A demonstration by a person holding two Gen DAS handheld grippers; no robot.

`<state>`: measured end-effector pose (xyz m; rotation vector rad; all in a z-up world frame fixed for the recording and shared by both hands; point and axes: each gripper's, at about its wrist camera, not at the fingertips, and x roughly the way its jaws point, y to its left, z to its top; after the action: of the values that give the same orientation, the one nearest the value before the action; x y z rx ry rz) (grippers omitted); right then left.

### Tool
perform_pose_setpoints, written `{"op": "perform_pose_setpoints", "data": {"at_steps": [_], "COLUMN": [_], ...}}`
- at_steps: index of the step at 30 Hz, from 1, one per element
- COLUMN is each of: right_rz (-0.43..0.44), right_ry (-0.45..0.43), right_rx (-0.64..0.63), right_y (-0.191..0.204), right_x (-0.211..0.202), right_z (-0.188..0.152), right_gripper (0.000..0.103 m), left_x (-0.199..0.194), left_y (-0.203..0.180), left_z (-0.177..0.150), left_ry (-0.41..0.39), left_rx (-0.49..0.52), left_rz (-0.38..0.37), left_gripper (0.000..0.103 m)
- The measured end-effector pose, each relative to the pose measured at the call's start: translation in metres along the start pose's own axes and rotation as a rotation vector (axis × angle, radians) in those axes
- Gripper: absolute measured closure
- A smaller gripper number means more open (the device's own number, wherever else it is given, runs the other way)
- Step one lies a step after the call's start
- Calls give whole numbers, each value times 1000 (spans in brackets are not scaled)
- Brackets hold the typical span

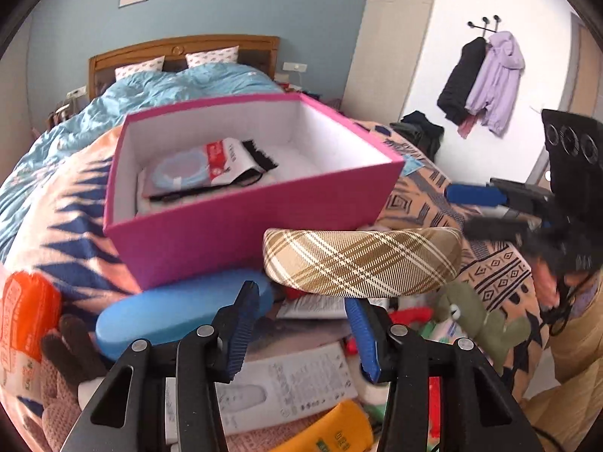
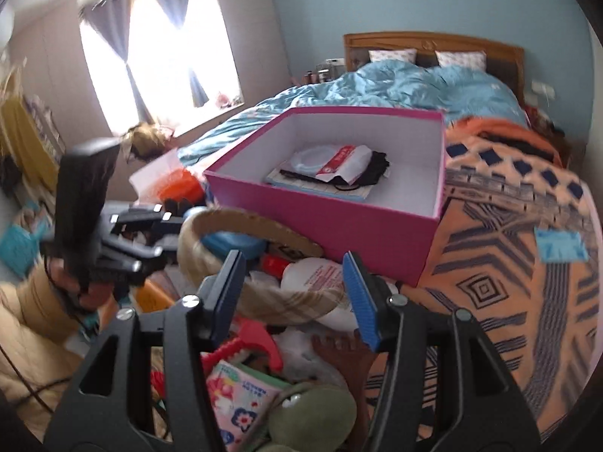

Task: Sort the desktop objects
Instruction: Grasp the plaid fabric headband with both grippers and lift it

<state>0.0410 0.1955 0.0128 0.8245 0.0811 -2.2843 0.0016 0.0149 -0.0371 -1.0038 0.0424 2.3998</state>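
— Pink box [image 1: 245, 233] first! Where does it sit?

— On the blanket [image 1: 493, 275] with the zigzags, on the bed. Its top is off. Inside, on the left side, lies a red and white packet [image 1: 222, 160] on some flat things.

— And the stripy brown hairband [image 1: 361, 260]?

— Right in front of the box, touching its front wall, on top of the messy pile. It curves like a bridge.

— Is the left gripper [image 1: 301, 324] holding it?

— No. Its two fingers stand apart with nothing pinched between the blue pads. The hairband lies just past the tips, and the right tip sits just under its edge.

— What about the right gripper [image 2: 293, 263]?

— Its fingers stand apart too. The hairband [image 2: 294, 301] runs across the gap between them, but it is all blurry there — I cannot tell if the pads squeeze it or not.

— What else is in the pile?

— A blue case [image 1: 169, 312] beside the left fingers, touching the box. A green soft toy [image 1: 486, 324] to the right. An orange pack [image 1: 26, 309] far on the left.

— Are the grippers close together?

— Yes. From the right camera the left one shows by the hairband's left end.
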Motion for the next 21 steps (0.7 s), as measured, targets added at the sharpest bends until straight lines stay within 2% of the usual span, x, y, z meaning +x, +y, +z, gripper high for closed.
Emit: {"op": "perform_pose_setpoints", "data": {"at_steps": [2, 4, 7, 11, 13, 14, 15, 19, 21], "right_rz": [8, -20, -112, -237, -298, -314, -314, -338, -311], "right_ry": [1, 7, 19, 9, -10, -24, -36, -49, -54], "right_rx": [-72, -158, -260, -317, -332, -330, -325, -269, -275], "right_y": [13, 26, 41, 44, 40, 37, 32, 9, 4], "right_x": [-3, -5, 1, 17, 25, 26, 27, 33, 36], "right_z": [-5, -12, -21, -21, -17, -14, -11, 4, 9], "right_gripper": [46, 46, 46, 47, 61, 72, 77, 77, 77], "left_x": [0, 1, 5, 8, 10, 11, 13, 21, 25], "left_y": [-7, -12, -14, -11, -7, -4, 0, 10, 14], "left_z": [6, 12, 22, 29, 30, 31, 31, 30, 30], "left_ry": [-5, -7, -9, -12, -9, -6, -3, 13, 26], "left_rx": [15, 24, 23, 3, -13, -24, -39, -74, -93], "left_rz": [-4, -11, -11, -12, 0, -2, -14, -13, -12], "left_gripper": [55, 55, 55, 55, 55, 55, 55, 55, 58]}}
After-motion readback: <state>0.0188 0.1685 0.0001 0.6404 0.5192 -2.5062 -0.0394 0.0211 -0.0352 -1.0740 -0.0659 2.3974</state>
